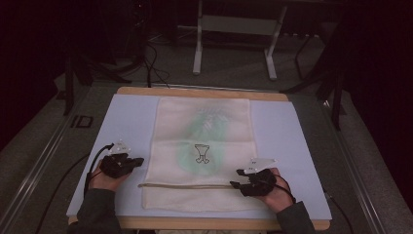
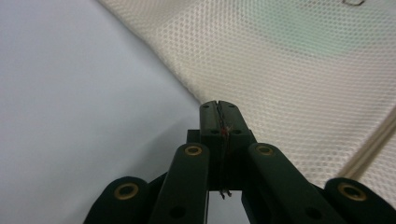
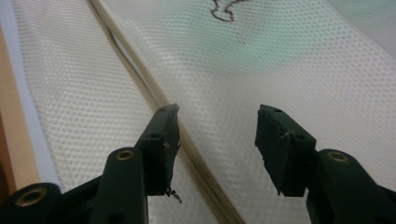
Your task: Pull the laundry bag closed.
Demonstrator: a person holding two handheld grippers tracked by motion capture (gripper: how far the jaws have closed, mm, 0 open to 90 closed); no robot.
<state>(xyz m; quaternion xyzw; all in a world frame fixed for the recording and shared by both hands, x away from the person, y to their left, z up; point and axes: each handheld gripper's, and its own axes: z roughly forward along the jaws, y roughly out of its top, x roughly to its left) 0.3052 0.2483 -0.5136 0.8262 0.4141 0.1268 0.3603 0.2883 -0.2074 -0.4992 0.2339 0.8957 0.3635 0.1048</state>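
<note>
High view shows a person seated at a table [image 1: 204,91] covered by a pale blue mat [image 1: 126,122], with a cream mesh laundry bag [image 1: 202,146] lying flat in the middle, its long side running away from the person. A faint green garment shows through the mesh, and a small dark printed logo [image 1: 202,153] sits near the centre. A tan zipper band [image 1: 185,185] crosses the bag close to its near end.

At the bag's left edge rests the left gripper [image 1: 136,161], its jaws pressed together; in the left gripper view the tips [image 2: 219,112] meet right at the border of mesh and mat, with no cloth visibly caught between them — whether an edge is pinched is hard to tell.

On the other side the right gripper [image 1: 236,178] points at the right end of the zipper band, jaws spread wide. In the right gripper view the zipper band [image 3: 187,140] runs just beside the left jaw, likely lined up for a grab at the zipper while the other hand steadies the bag
</note>
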